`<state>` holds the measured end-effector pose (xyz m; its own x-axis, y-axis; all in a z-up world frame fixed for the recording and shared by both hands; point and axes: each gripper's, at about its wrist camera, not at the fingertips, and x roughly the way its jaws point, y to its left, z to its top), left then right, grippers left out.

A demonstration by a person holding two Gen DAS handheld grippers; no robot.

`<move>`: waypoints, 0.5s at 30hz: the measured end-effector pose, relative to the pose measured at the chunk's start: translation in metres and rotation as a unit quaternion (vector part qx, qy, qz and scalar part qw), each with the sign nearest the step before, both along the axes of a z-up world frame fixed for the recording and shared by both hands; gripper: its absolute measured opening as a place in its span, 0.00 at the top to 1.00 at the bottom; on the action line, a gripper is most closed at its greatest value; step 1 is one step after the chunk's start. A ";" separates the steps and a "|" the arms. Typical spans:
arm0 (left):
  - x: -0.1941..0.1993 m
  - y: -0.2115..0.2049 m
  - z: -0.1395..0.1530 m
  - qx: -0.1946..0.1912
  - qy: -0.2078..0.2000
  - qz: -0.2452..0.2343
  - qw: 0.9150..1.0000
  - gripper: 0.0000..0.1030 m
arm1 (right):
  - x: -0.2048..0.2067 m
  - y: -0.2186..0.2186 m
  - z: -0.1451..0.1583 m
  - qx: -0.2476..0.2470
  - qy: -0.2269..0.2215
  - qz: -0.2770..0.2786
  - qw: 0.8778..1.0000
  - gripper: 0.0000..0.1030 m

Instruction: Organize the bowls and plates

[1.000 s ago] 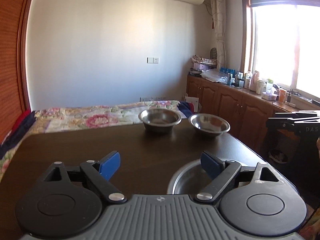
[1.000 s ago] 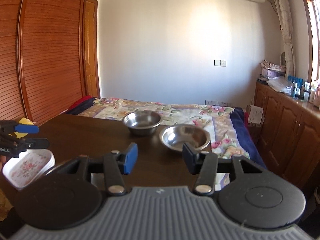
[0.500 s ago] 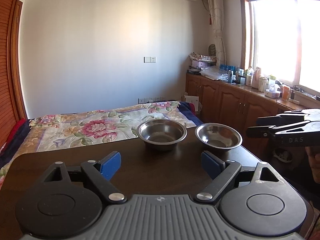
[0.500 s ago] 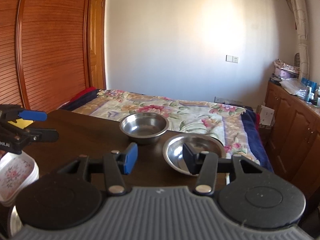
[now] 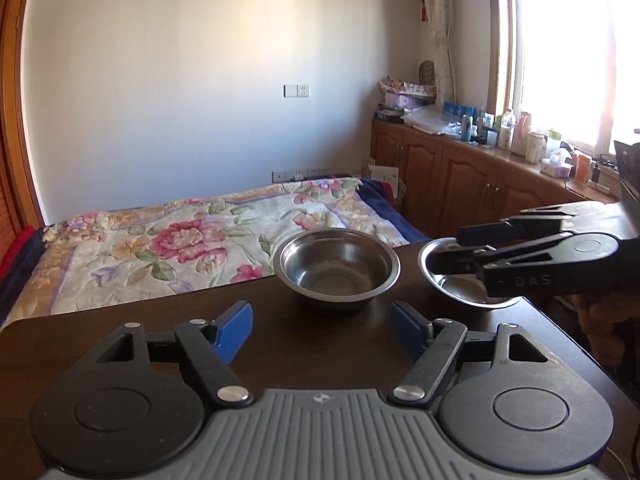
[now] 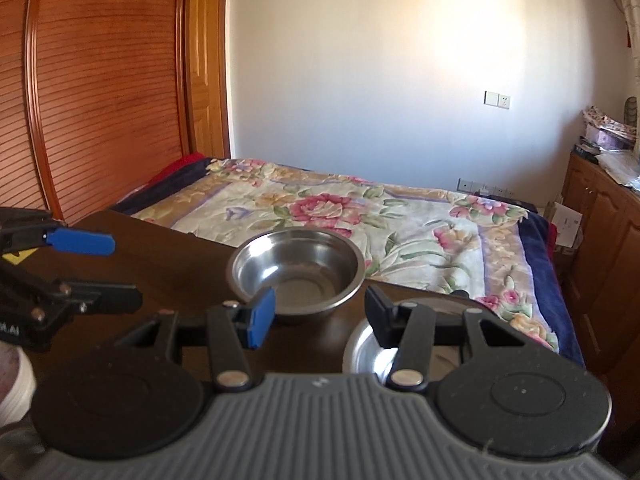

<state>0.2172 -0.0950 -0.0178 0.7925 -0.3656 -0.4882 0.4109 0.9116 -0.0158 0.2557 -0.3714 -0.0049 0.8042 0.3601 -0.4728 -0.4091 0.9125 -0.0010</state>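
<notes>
Two steel bowls stand at the far edge of the dark table (image 5: 132,316). The deep bowl (image 5: 336,268) (image 6: 298,268) sits straight ahead of my left gripper (image 5: 322,330), which is open and holds nothing. The shallow bowl (image 5: 460,292) (image 6: 362,354) lies to its right. My right gripper (image 6: 320,316) (image 5: 446,248) is open; its right finger hangs over the shallow bowl's rim and its left finger stands beside the deep bowl. I cannot tell whether it touches. From the right wrist view, the left gripper (image 6: 124,272) is at the far left.
A white floral dish (image 6: 12,376) shows at the lower left of the right wrist view. A bed with a flowered cover (image 5: 192,244) lies just past the table's far edge. Wooden cabinets (image 5: 460,184) run along the right wall. A person's hand (image 5: 604,320) holds the right gripper.
Both grippers have moved forward toward the two far bowls. The right gripper has come over the shallow bowl. A near steel bowl has dropped out of the left wrist view.
</notes>
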 end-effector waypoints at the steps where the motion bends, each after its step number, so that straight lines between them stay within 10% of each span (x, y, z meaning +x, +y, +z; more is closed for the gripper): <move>1: 0.005 0.000 -0.001 -0.002 0.004 0.000 1.000 0.26 | 0.005 0.001 -0.001 -0.001 0.003 0.000 1.000 0.51; 15: 0.058 -0.010 -0.016 -0.020 0.030 0.014 0.999 0.40 | 0.059 0.012 -0.018 -0.021 0.053 -0.032 0.998 0.59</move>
